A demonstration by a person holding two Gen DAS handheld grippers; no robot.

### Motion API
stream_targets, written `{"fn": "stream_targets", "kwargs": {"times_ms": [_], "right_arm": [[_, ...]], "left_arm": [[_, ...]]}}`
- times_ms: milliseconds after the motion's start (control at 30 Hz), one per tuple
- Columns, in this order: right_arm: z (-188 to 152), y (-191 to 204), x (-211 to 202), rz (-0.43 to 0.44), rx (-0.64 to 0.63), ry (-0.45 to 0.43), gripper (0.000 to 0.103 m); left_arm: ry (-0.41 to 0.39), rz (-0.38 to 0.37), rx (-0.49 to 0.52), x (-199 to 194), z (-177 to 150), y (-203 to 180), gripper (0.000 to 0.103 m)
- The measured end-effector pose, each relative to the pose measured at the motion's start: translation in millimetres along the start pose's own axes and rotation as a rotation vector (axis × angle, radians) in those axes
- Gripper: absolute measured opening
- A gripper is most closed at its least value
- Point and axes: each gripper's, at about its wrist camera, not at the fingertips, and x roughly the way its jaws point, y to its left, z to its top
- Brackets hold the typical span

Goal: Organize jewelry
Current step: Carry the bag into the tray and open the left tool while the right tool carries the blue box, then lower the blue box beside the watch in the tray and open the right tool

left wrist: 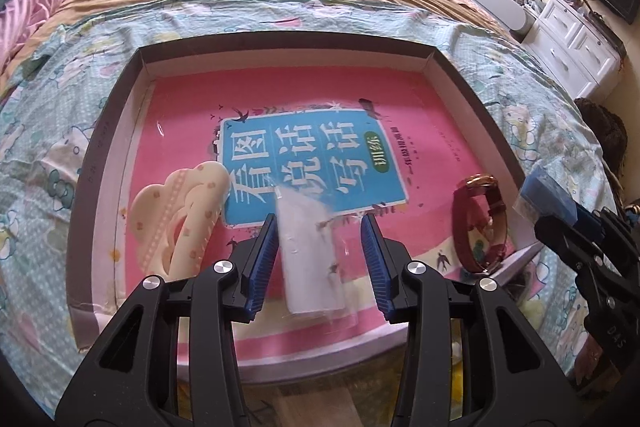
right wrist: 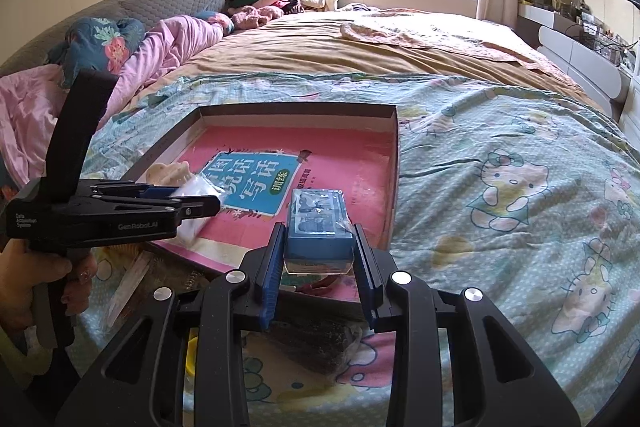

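Presently, the left gripper (left wrist: pixel 320 263) hangs over a shallow dark-walled cardboard tray (left wrist: pixel 108 131) set on a pale blue cartoon-print bedsheet (left wrist: pixel 48 155). Its blue-padded jaws stand either side of a white packet in clear plastic wrap (left wrist: pixel 308 255); the left pad lies against the packet's edge, while a gap shows at the right pad, so a firm pinch cannot be confirmed from this view. In the right wrist view the same packet (right wrist: pixel 196 203) sticks out from the left gripper's jaws (right wrist: pixel 200 201), which suggests it is carried.

Tray floor is covered by a pink book with a blue title panel (left wrist: pixel 304 163). At 9 o'clock from the packet lies a cream cloud-shaped plastic hair clip (left wrist: pixel 180 219). At 3 o'clock, near the tray's right wall, stands a wristwatch with a dark red leather strap and gold-coloured case (left wrist: pixel 480 223), resting on edge.

The right gripper (right wrist: pixel 320 259) is pressed together on a small blue box in clear wrapping (right wrist: pixel 318 227), both pads touching its sides, held above the tray's near right corner. The box also shows at 3 o'clock in the left wrist view (left wrist: pixel 548 195).

A person's hand (right wrist: pixel 36 279) grips the left tool's handle at 9 o'clock in the right wrist view
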Motion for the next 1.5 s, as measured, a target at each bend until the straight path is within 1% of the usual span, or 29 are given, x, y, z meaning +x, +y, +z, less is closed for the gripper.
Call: {"fn": "stream_targets", "kwargs": {"times_ms": [133, 267, 333, 433, 567, 600, 633, 700, 733, 833, 1033, 1333, 1433, 1500], "right_arm": [[0.5, 2.6, 6.5, 0.001, -0.003, 0.014, 0.031], [1.4, 3.3, 12.8, 0.003, -0.001, 0.036, 0.031], [1.8, 4.4, 16.3, 0.005, 0.001, 0.052, 0.031], [2.1, 5.4, 20.9, 0.006, -0.002, 0.069, 0.031], [1.0, 5.8, 23.9, 0.002, -0.003, 0.077, 0.031], [0.7, 5.4, 24.6, -0.001, 0.0, 0.079, 0.031], [0.4, 4.8, 25.0, -0.002, 0.004, 0.081, 0.031], [0.4, 4.1, 26.1, -0.003, 0.009, 0.082, 0.031], [0.4, 3.8, 26.1, -0.004, 0.01, 0.081, 0.031], [0.4, 2.7, 25.7, -0.004, 0.016, 0.078, 0.031], [0.2, 1.6, 23.8, -0.003, 0.022, 0.076, 0.032], [2.3, 0.3, 14.8, -0.003, 0.029, 0.057, 0.033], [2.2, -1.5, 11.5, -0.007, 0.034, 0.05, 0.036], [2.2, -3.2, 7.4, -0.007, 0.044, 0.041, 0.041]], "left_arm": [[0.005, 0.001, -0.008, 1.9, 0.0, 3.6, 0.033], [-0.012, 0.001, -0.015, -3.4, 0.7, 6.3, 0.037], [-0.027, 0.012, -0.018, -7.7, 1.1, 8.0, 0.043], [-0.04, 0.016, -0.023, -13.6, -0.1, 10.6, 0.045], [-0.052, 0.025, -0.029, -19.1, -1.4, 11.6, 0.058], [-0.057, 0.03, -0.031, -20.9, -2.0, 12.0, 0.063], [-0.06, 0.032, -0.033, -22.2, -2.4, 12.5, 0.066], [-0.069, 0.041, -0.034, -25.4, -3.4, 13.0, 0.069], [-0.073, 0.047, -0.034, -26.9, -4.0, 13.2, 0.073], [-0.081, 0.05, -0.047, -31.5, -5.7, 16.3, 0.078], [-0.097, 0.054, -0.075, -39.6, -7.8, 23.4, 0.081], [-0.109, 0.046, -0.101, -46.6, -10.7, 28.7, 0.082], [-0.11, 0.045, -0.105, -48.2, -12.3, 29.8, 0.082], [-0.111, 0.045, -0.108, -49.6, -13.0, 30.8, 0.082]]}}
